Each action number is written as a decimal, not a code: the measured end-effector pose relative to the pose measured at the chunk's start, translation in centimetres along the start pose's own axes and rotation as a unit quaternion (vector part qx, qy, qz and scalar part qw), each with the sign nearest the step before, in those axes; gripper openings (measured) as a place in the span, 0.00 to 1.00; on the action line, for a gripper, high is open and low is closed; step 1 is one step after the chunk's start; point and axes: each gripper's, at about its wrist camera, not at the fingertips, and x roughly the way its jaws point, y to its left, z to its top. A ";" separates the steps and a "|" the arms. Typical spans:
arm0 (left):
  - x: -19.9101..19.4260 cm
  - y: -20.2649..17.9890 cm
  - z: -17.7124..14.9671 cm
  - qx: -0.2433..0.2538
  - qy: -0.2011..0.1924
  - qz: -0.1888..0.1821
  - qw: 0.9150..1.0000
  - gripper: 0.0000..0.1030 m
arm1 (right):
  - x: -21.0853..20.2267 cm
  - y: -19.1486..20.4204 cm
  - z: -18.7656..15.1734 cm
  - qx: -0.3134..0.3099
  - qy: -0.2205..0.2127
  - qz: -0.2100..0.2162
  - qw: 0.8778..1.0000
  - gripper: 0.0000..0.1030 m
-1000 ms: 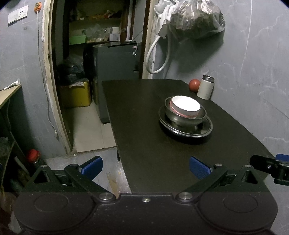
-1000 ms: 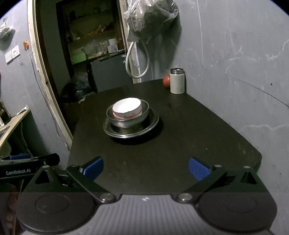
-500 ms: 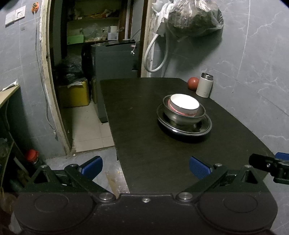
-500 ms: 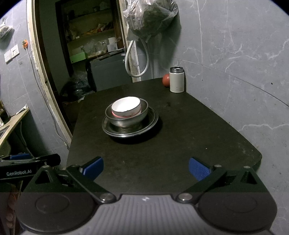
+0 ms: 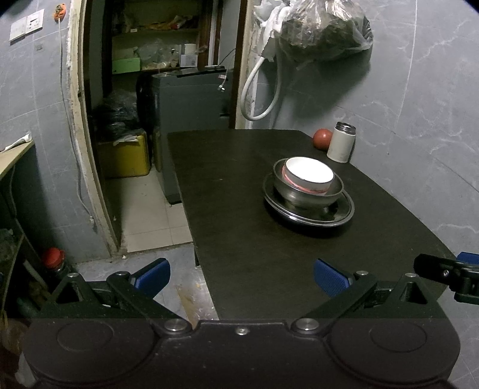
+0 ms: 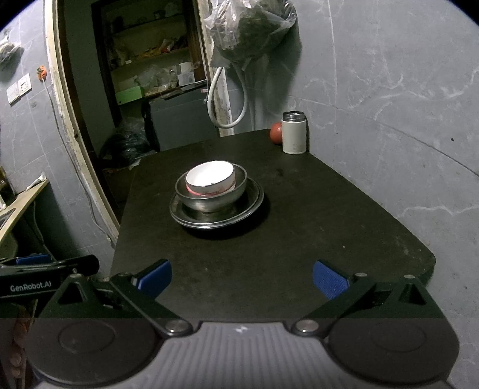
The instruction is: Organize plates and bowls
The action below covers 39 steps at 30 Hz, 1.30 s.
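Since the white bowl (image 6: 209, 178) already nests in the steel bowl (image 6: 215, 199) atop the plate (image 6: 251, 203) at 12 o'clock, left claw (image 5: 239, 276) and right claw (image 6: 241, 276) hang released.

On the dark table (image 5: 239, 209): one white bowl (image 5: 308, 176) nested in one steel bowl (image 5: 302, 197), on one steel plate (image 5: 341, 215). Beside the wall, one white flask (image 5: 341, 142) and one red ball (image 5: 321, 138). Overhead, one hanging plastic bag (image 5: 323, 28).

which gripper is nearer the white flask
Right. The right gripper faces the flask from the table's near edge; the left gripper sits further left, off that edge.
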 end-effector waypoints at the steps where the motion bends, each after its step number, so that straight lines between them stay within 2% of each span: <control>1: 0.0 0.0 0.0 0.000 0.000 0.000 1.000 0.99 | 0.1 0.0 0.0 0.000 0.000 0.000 1.000 1.00; 39: 0.2 0.4 0.1 0.000 0.002 0.000 1.000 0.99 | 0.4 0.5 0.4 -0.002 0.000 -0.003 1.000 1.00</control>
